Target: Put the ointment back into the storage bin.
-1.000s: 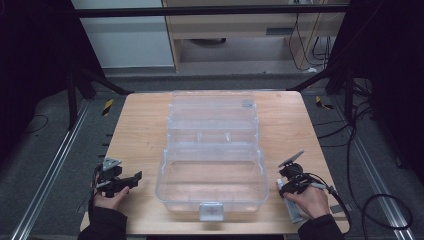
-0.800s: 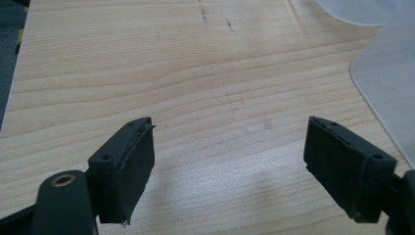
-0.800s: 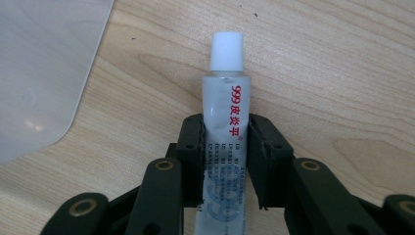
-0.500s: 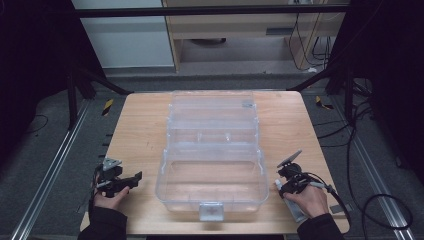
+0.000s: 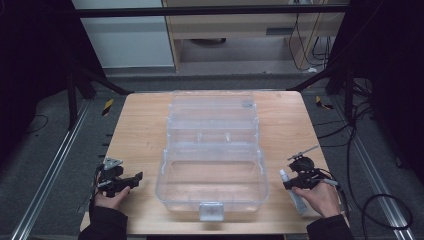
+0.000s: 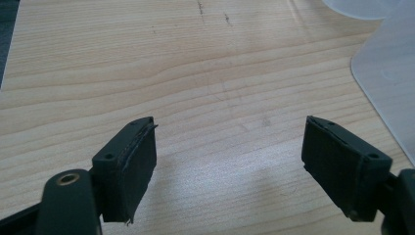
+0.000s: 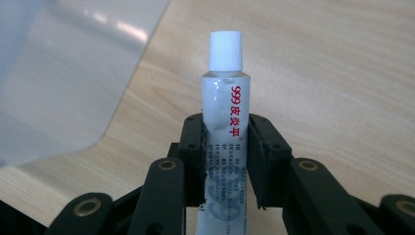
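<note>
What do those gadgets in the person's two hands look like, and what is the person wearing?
Both are black. The left gripper carries a grey three-cornered plate on top. The right gripper trails a dark cable off the table's edge. Up close, each has two flat black pads on linked arms with brass-coloured rivets. The sleeves are dark.
</note>
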Tool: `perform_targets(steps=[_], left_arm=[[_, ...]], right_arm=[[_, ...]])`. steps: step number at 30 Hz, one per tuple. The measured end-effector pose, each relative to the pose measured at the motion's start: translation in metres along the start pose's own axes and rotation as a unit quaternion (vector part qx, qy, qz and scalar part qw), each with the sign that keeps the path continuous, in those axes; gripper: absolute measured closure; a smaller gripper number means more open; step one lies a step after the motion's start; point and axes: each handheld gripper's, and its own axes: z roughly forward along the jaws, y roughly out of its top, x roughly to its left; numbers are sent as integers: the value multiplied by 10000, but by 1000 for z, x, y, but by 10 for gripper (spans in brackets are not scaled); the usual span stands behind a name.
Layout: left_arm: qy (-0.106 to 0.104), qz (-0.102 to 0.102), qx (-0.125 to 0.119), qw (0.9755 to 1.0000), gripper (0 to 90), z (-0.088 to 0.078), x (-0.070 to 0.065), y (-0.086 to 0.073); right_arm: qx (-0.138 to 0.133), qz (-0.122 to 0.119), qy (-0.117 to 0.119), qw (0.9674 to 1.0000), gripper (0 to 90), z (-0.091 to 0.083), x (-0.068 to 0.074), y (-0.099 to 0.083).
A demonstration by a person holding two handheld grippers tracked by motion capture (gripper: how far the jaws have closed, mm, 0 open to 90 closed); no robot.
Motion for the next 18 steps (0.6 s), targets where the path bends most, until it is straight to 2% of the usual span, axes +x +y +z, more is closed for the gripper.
perform_targets(steps=[1,2,4,5,7,9,10,13,14,16,18], left_arm=[[-5,13,12,10000,214,0,0,0],[-11,13,18,10000,216,0,-1,0],[-34,8,26,10000,223,1,-1,0],[-34,8,26,10000,226,1,-1,0],[-51,15,30,10000,230,1,0,-1],[-54,15,31,10000,233,1,0,-1],[-51,28,44,10000,233,1,0,-1],[-54,31,44,10000,234,1,0,-1],[-60,18,47,10000,236,2,0,-1],[-60,18,50,10000,236,2,-1,-1],[-72,37,50,10000,238,2,-1,-1]], right_arm=[[-229,-16,24,9997,700,-5,-2,2],[-295,63,48,9995,699,-8,-1,3],[-503,48,96,9987,700,-12,-2,4],[-503,48,96,9987,700,-12,-2,4],[-840,9,89,9964,700,-19,-1,7],[-921,-32,86,9957,700,-21,-1,8],[-1100,-81,109,9938,700,-25,-1,10],[-1235,-107,140,9922,700,-29,-1,13],[-1393,-159,113,9901,700,-33,-1,15],[-1463,-169,122,9890,699,-36,-1,16],[-1652,-264,165,9858,700,-42,-1,19]])
